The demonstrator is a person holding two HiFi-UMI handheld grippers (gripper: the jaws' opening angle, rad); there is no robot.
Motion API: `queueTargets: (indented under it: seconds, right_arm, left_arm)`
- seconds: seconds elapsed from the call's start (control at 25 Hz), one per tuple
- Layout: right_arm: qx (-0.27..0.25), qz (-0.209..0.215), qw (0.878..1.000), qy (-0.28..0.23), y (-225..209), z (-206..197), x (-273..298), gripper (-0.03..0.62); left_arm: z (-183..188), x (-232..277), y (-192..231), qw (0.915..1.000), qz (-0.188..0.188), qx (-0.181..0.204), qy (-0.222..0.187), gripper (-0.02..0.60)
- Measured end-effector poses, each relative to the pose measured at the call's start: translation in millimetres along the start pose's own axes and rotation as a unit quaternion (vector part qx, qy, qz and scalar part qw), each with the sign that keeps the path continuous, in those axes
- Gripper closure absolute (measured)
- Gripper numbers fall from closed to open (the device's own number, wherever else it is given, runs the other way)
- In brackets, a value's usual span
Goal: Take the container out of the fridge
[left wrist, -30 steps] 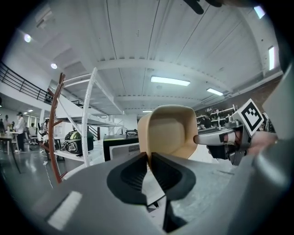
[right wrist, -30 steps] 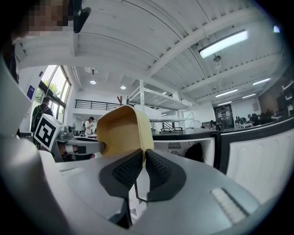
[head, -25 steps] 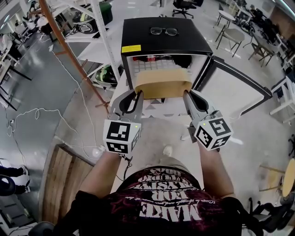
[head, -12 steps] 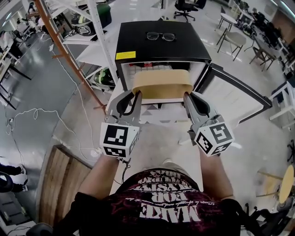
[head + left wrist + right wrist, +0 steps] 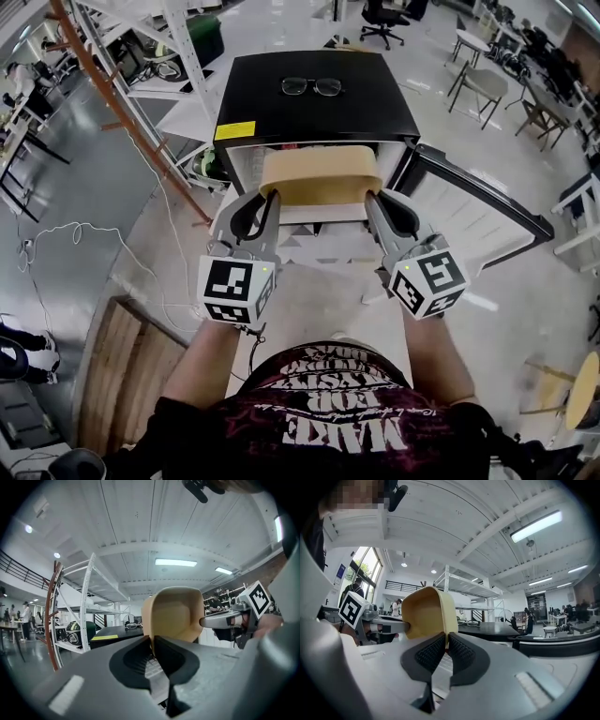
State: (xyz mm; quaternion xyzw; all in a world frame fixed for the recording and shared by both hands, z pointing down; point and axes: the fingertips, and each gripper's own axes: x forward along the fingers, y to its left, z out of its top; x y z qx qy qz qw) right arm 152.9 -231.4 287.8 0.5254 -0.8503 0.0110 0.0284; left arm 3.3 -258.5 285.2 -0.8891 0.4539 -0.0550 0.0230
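A tan, tub-shaped container [image 5: 319, 178] hangs in front of the open mouth of a small black fridge [image 5: 309, 108], held by both ends. My left gripper [image 5: 265, 193] is shut on its left rim and my right gripper [image 5: 372, 195] is shut on its right rim. In the left gripper view the container [image 5: 176, 613] rises just beyond the pinched jaws of the left gripper [image 5: 152, 641]. The right gripper view shows the container [image 5: 426, 613] clamped at its edge by the right gripper [image 5: 446, 641]. The fridge's inside is mostly hidden behind the container.
The fridge door [image 5: 483, 202] stands open to the right. A pair of glasses [image 5: 310, 86] lies on the fridge top. White shelving [image 5: 173, 56] stands at the back left, a wooden pallet [image 5: 127, 366] at the lower left, and chairs [image 5: 478, 80] at the back right.
The container has come further out of the fridge toward the person, with both grippers still clamped on its ends. The head view has shifted so that more of the fridge top shows.
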Motion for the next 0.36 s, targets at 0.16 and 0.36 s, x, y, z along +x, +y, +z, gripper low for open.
queueTargets:
  seconds: [0.16,0.36]
  right_arm:
    - [0.001,0.011,1.000,0.001,-12.7,-2.2,4.6,0.542]
    - [-0.001,0.025,1.000,0.002,-25.5,-5.3,9.9,0.542]
  left_arm:
    - [-0.8,10.7,-3.5,0.9999,0.010,-0.001,0.005,0.551]
    - [-0.1,22.3,-5.9,0.9996,0.026,0.000,0.007,0.551]
